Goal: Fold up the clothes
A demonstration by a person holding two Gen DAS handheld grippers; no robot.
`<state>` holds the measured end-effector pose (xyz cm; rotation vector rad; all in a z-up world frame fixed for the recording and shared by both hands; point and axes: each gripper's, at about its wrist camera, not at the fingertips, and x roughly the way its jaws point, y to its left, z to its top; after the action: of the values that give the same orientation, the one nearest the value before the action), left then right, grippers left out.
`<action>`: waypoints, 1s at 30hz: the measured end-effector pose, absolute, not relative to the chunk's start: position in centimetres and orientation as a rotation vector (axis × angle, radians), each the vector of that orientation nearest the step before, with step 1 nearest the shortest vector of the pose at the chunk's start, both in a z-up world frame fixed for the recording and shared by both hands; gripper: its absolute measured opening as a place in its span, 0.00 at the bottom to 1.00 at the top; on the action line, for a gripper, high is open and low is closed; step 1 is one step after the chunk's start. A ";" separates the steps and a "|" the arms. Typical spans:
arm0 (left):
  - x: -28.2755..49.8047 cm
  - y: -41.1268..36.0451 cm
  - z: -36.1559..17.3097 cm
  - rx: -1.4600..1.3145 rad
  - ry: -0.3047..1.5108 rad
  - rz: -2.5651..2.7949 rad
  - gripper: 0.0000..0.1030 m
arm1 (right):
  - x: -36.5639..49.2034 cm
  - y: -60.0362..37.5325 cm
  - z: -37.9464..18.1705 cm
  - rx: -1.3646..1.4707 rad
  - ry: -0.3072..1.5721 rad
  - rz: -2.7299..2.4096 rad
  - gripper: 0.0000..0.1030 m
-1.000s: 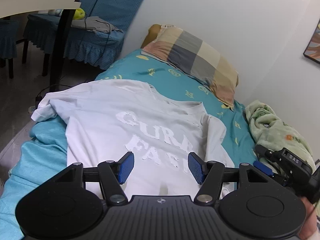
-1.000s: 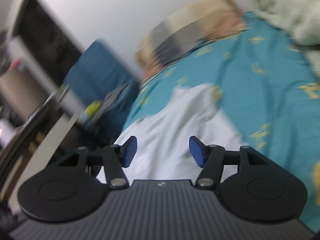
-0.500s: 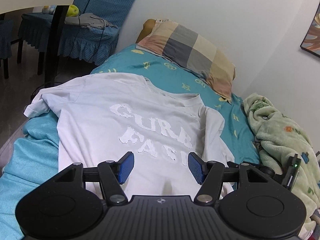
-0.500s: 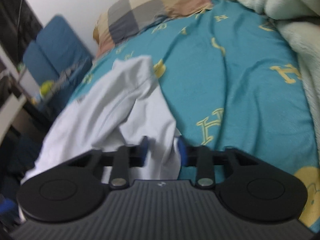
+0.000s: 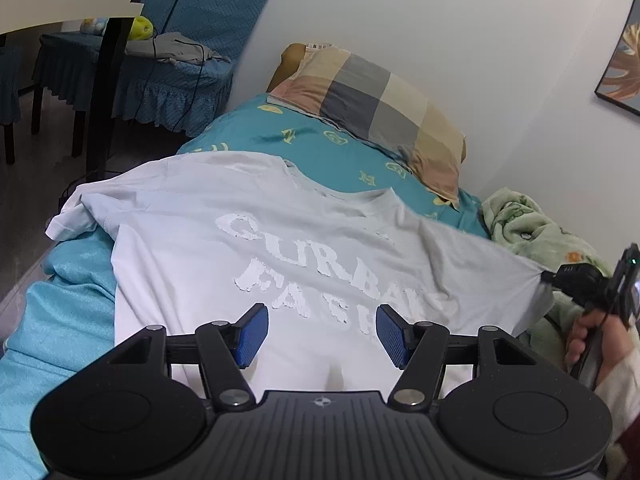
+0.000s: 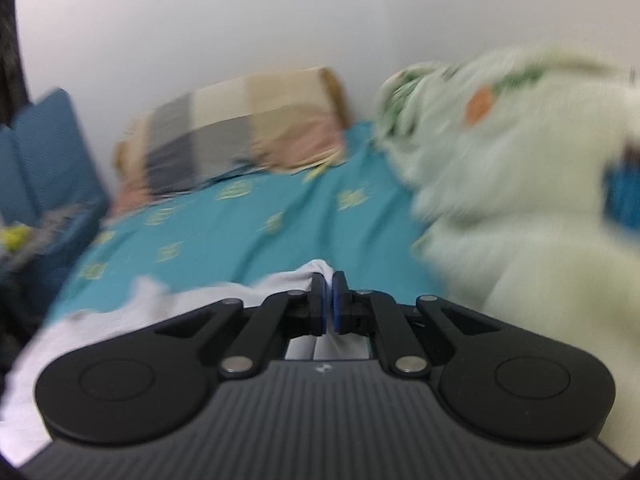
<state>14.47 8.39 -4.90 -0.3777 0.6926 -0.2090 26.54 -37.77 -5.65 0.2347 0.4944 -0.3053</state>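
Note:
A white T-shirt [image 5: 280,240] with raised white lettering lies spread on the teal bed sheet [image 5: 340,152]. My left gripper [image 5: 318,334] hovers open over the shirt's lower middle, with nothing between its blue pads. At the right edge of the left wrist view, my right gripper [image 5: 549,277] pinches the tip of the shirt's right sleeve [image 5: 500,268], which is stretched out sideways. In the blurred right wrist view the right gripper [image 6: 328,292] has its jaws closing, nearly together, with white sleeve cloth [image 6: 316,270] clamped between the pads.
A checked pillow [image 5: 380,108] lies at the head of the bed against the white wall. A pale green fleece blanket [image 5: 520,220] is heaped on the right. A blue covered chair [image 5: 180,72] stands beyond the bed's left side. A person's hand [image 5: 588,336] grips the right tool.
The right gripper's jaws closed onto the right sleeve, then pulled it outward to the right, stretching it flat. The left gripper stayed open over the shirt.

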 end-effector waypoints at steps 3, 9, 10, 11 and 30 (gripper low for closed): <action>14.9 7.7 -5.1 -0.339 0.695 -0.202 0.61 | 28.6 -39.5 -6.3 0.096 0.541 -0.369 0.06; 16.1 7.1 -5.7 -0.289 0.717 -0.203 0.61 | 30.4 -39.7 -7.1 0.046 0.573 -0.377 0.06; 16.1 7.3 -5.6 -0.288 0.713 -0.203 0.61 | 30.4 -39.2 -6.6 0.082 0.562 -0.367 0.06; 16.1 7.5 -5.5 -0.293 0.707 -0.202 0.61 | 30.2 -38.4 -5.9 0.118 0.548 -0.348 0.06; 14.9 14.9 -3.7 -0.531 0.636 -0.075 0.61 | 25.8 -12.6 -12.0 0.232 0.717 0.289 0.15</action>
<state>14.91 14.89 -3.72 -0.5310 0.6361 -0.0750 25.82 -12.55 -12.02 0.2322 0.7170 0.2892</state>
